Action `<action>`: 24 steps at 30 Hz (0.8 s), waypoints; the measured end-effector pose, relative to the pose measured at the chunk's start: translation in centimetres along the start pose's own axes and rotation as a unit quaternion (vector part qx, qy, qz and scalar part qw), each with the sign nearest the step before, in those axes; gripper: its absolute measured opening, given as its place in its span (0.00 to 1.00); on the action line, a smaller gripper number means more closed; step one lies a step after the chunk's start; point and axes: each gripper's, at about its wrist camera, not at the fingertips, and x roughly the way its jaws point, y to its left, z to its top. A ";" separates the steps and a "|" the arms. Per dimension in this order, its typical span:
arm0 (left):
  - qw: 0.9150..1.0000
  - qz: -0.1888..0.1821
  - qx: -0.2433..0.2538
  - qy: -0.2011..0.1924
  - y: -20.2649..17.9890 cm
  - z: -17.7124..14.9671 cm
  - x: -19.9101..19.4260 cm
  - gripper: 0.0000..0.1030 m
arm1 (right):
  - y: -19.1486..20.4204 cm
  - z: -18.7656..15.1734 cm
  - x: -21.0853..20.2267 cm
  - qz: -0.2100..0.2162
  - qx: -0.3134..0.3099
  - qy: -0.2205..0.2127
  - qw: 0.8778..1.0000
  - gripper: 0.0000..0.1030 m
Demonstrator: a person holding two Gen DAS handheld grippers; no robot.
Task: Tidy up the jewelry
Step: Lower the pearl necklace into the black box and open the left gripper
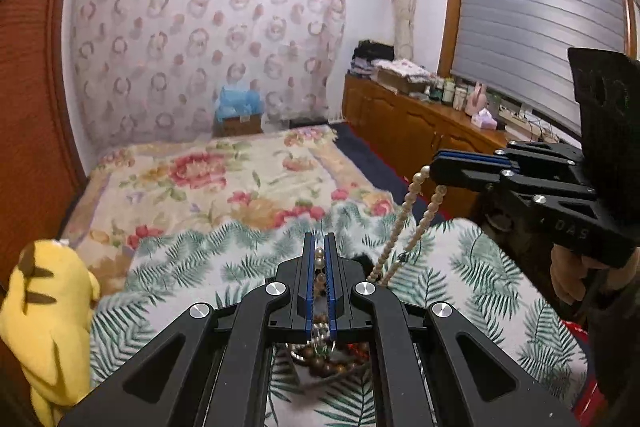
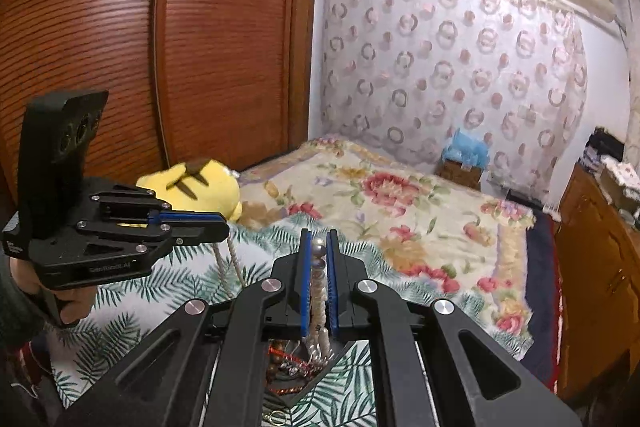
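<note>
Two grippers share one pearl necklace [image 1: 404, 223] right now, and that shared strand is what my next move depends on. In the left wrist view, my left gripper [image 1: 319, 255] is pressed together on a few pearls at bottom centre of the frame, beads showing between the blue pads. From there the strand rises as a doubled line toward the right gripper [image 1: 434, 165] at mid right, which also pinches it. The right wrist view agrees: pearls sit clamped along the right gripper's blue pads at lower centre, and two strands hang below the left gripper [image 2: 226, 227] at mid left.

So the necklace's long axis runs diagonally between the two claws, lifted above the palm-leaf blanket [image 1: 460, 267]. Below both grippers, at the bottom edge of each frame, I see a heap of other jewelry [image 1: 328, 359], brown beads among it; whether the pearl strand is tangled in it I cannot tell.

My judgement: both ends are equally in hand, so I'd draw the claws apart gently and watch for snagging.
</note>
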 end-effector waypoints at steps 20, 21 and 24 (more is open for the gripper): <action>0.999 -0.004 -0.008 0.050 0.0 -4.0 3.1 0.04 | 0.8 -5.2 5.6 0.026 0.021 0.074 0.997 0.09; 0.999 -0.003 -0.005 0.051 0.0 -4.0 3.0 0.04 | 0.8 -5.2 5.6 0.025 0.021 0.074 0.997 0.09; 0.999 0.000 -0.001 0.052 -0.1 -4.4 2.7 0.05 | 0.9 -5.4 5.0 0.023 0.025 0.070 0.997 0.09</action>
